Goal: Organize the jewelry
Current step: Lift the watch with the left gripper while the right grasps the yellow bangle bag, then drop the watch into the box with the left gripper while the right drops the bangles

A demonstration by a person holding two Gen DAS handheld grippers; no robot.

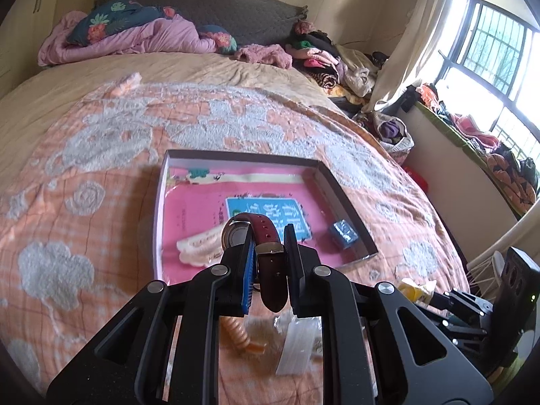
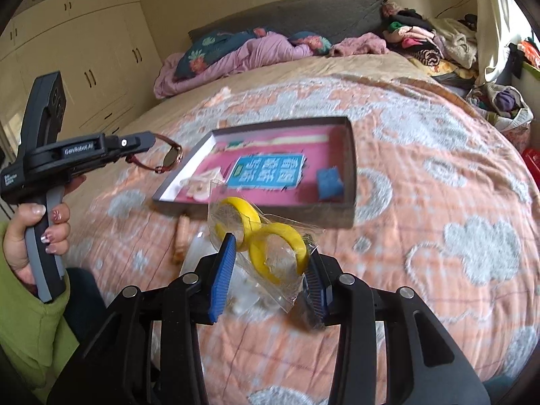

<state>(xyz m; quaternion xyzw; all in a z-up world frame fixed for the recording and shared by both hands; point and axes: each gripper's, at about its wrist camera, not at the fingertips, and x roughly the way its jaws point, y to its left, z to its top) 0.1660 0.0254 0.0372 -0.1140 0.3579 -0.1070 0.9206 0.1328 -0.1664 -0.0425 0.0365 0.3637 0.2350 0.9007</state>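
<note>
My left gripper is shut on a watch with a dark red leather strap and holds it above the near edge of an open box lined in pink. The right wrist view shows the left gripper at the left in a hand, with the watch hanging from its tip. My right gripper is shut on a clear plastic bag holding two yellow bangles, lifted off the bed in front of the box.
The box holds a small blue box and a cream-coloured piece. An orange spiral band and a clear packet lie on the peach bedspread under the left gripper. Bedding and clothes are piled at the headboard.
</note>
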